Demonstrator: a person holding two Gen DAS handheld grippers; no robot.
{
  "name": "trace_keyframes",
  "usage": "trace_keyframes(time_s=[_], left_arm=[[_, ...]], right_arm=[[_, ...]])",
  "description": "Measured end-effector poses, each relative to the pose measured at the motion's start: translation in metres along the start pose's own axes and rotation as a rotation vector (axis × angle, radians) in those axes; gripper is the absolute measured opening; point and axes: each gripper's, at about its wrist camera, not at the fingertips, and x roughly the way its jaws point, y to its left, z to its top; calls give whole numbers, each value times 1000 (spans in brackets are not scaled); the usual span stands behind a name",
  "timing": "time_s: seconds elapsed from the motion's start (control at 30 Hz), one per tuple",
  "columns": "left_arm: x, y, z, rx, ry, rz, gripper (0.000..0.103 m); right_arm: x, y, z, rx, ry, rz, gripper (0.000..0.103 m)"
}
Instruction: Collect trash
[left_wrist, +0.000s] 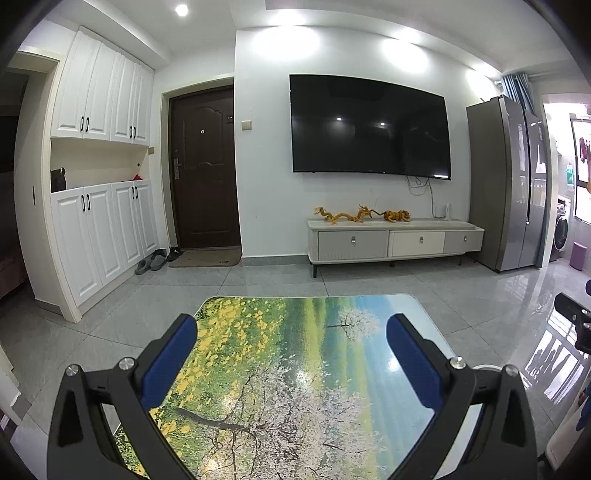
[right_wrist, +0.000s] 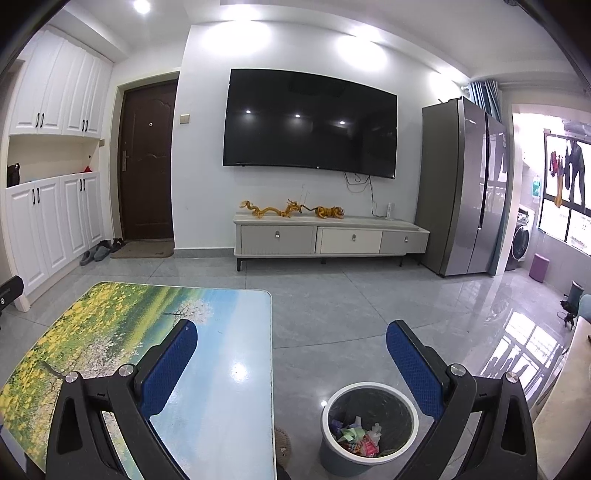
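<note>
A grey trash bin (right_wrist: 369, 456) with a white rim stands on the floor just right of the low table (right_wrist: 229, 406); crumpled coloured wrappers and paper (right_wrist: 356, 437) lie inside it. My right gripper (right_wrist: 291, 334) hangs open above the table's right edge and the bin, nothing between its blue pads. My left gripper (left_wrist: 291, 328) is open over the table (left_wrist: 295, 387), whose top shows a printed meadow and blossom tree. No loose trash shows on the tabletop. A sliver of the bin's white rim (left_wrist: 487, 367) peeks past the left gripper's right finger.
Grey tiled floor (right_wrist: 351, 314) stretches ahead to a white TV cabinet (right_wrist: 328, 236) under a wall TV (right_wrist: 310, 122). A fridge (right_wrist: 461, 184) stands at right, white cupboards (right_wrist: 48, 206) and a dark door (right_wrist: 147, 162) at left. A pale sofa edge (right_wrist: 561, 406) lies near right.
</note>
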Motion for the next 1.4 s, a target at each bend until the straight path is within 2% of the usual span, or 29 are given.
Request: trace_keyframes(time_s=[0.3,0.53,1.4], left_arm=[[-18,0,-1,8,-34,1,103],[-20,-1,-3,14,-25,-1,103],[-22,-2,-4,28,6,30,103]], right_arm=[[-16,3,1,-20,-38,5,103],[-25,4,3,-31,-65,7,103],[-17,-4,-3,-14,-55,25,103]])
